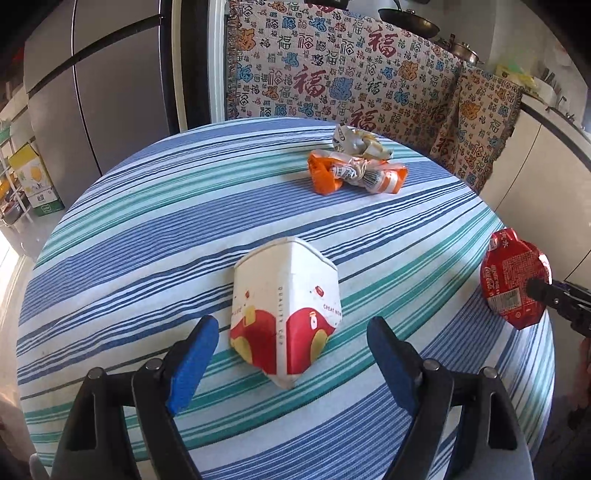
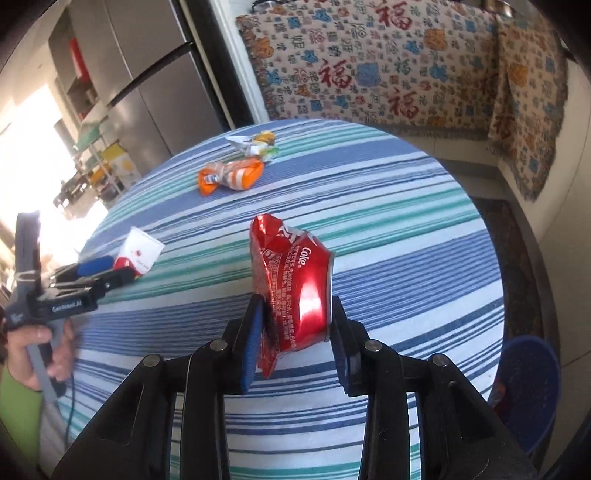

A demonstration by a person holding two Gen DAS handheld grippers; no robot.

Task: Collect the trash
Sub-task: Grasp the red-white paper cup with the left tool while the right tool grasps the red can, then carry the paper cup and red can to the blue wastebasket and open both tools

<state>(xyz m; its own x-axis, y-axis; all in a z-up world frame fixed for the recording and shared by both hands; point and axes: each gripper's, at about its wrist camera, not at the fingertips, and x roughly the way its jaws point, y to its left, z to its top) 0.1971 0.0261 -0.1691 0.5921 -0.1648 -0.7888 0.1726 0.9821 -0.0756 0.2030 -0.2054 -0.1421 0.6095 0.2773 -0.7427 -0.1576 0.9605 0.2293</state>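
— How many pieces of trash do you count?
— Four: one crushed red can (image 2: 291, 288), one flattened paper cup (image 1: 284, 310), one orange wrapper (image 1: 354, 175), one crumpled white wrapper (image 1: 356, 142).
— And tools?
— You've got two grippers: the left gripper (image 1: 291, 354) and the right gripper (image 2: 295, 332). One blue bin (image 2: 528, 391), one striped table (image 1: 147, 229).

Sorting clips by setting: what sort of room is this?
Likely a home kitchen or dining nook: a steel fridge, pans on a counter, and a round table with a striped cloth.
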